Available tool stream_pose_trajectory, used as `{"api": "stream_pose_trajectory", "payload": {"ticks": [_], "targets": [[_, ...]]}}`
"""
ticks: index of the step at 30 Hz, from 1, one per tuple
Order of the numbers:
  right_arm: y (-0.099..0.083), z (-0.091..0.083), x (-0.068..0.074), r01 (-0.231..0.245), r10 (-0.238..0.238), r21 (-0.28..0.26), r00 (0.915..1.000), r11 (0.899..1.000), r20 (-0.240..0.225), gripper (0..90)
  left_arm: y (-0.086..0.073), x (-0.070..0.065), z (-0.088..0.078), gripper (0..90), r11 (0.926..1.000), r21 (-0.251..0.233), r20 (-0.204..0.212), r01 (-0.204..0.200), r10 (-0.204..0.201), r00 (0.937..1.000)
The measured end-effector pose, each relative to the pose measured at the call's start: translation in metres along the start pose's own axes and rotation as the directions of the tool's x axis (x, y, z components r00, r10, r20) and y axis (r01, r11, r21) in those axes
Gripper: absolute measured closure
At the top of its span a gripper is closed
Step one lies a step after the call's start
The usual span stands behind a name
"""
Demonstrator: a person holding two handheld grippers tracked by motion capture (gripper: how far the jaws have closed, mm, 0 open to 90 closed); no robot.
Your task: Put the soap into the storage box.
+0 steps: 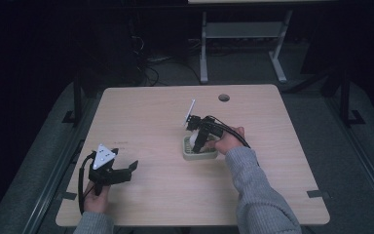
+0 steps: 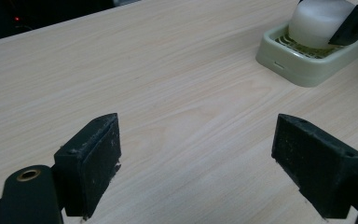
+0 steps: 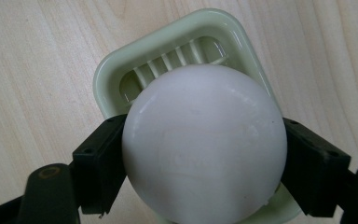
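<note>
Right gripper [image 1: 195, 141] held over the soap dish [image 1: 199, 154], just right of the table's centre, jaws pinched on a round white soap [image 3: 204, 144]. In the right gripper view, one jaw pressed against the soap at 9 o'clock and the other at 3 o'clock, both touching its sides. Soap sat above the pale green dish, covering most of it; ribbed drain slats [image 3: 177, 58] left bare toward 12 o'clock. Could not tell whether the soap's underside touched the slats or hung just clear of them. In the left gripper view, soap [image 2: 318, 21] seen standing in the dish [image 2: 307, 60] at 1 o'clock, a black jaw of the other gripper against its side.

Left gripper [image 1: 121, 171] kept low near the table's front left corner, at about 8 o'clock from the dish and well apart from it. Jaws spread wide, gripping nothing, bare wooden table [image 2: 177, 93] between them. Grey three-cornered plate [image 1: 103, 156] on top, hand [image 1: 95, 197] wrapped round the handle.

Dish rested flat on the table [image 1: 141, 122], holding the soap alone.
</note>
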State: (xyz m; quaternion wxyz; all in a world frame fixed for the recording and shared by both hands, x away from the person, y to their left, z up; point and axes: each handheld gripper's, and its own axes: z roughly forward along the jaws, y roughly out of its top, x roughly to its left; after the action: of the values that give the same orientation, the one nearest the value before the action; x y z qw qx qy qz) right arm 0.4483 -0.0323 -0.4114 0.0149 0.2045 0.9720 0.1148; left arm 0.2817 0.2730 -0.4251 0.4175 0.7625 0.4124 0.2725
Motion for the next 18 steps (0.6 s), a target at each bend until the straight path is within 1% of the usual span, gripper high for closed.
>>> {"api": "stream_pose_trajectory", "payload": {"ticks": [7,9,18], "targets": [[0.0009,0.001,0.0006,-0.007,0.007,0.004,1.0,1.0,0.001,21.9,0.0002,-0.0001,-0.0002,15.3,1.0,0.003,0.001,-0.002,0.002,1.0],[0.0009,0.0011,0.0006,-0.007,0.007,0.004,0.9999,1.0,0.007,21.9,0.0003,-0.0001,-0.0001,15.2,1.0,0.003,0.0,-0.004,0.004,1.0],[0.0006,0.0025,-0.0008,-0.013,0.013,0.011,0.9999,1.0,-0.003,21.8,0.0004,-0.0003,0.0,15.2,1.0,0.003,0.001,-0.003,0.003,1.0]]}}
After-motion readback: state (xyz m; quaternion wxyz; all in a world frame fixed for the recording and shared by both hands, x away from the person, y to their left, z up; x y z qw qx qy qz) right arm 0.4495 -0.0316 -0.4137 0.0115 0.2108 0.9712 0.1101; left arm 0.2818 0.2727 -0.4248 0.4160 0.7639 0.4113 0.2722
